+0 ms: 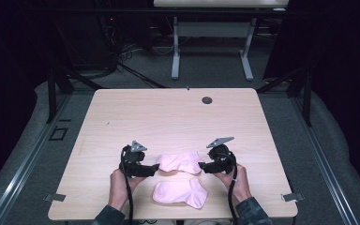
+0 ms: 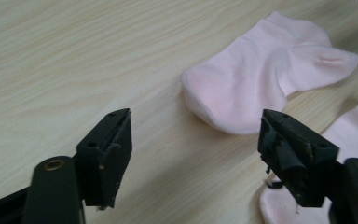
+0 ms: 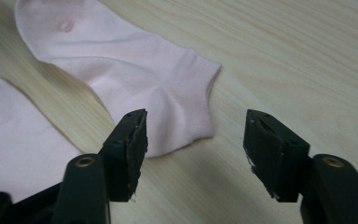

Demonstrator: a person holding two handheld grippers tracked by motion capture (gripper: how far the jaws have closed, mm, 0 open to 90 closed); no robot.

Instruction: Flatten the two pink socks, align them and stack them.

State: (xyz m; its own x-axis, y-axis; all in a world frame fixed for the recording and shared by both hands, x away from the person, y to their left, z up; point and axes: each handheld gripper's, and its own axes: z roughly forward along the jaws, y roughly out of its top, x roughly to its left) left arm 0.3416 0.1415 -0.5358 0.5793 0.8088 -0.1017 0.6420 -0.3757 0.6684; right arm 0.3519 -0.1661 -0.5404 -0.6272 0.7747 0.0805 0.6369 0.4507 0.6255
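Setting: lab or test room fitted out for recording. Evidence: light wood-grain surface (image 1: 178, 117) with a round cable port (image 1: 207, 100), standing on grey carpet (image 1: 23, 154). Black drapes (image 1: 9, 47) close off both sides. Black frame struts (image 1: 51, 93) and metal floor rails (image 1: 18, 173) flank the work area. Loose cables (image 1: 126, 51) lie on the floor behind. A second white-legged table (image 1: 211, 42) stands farther back.
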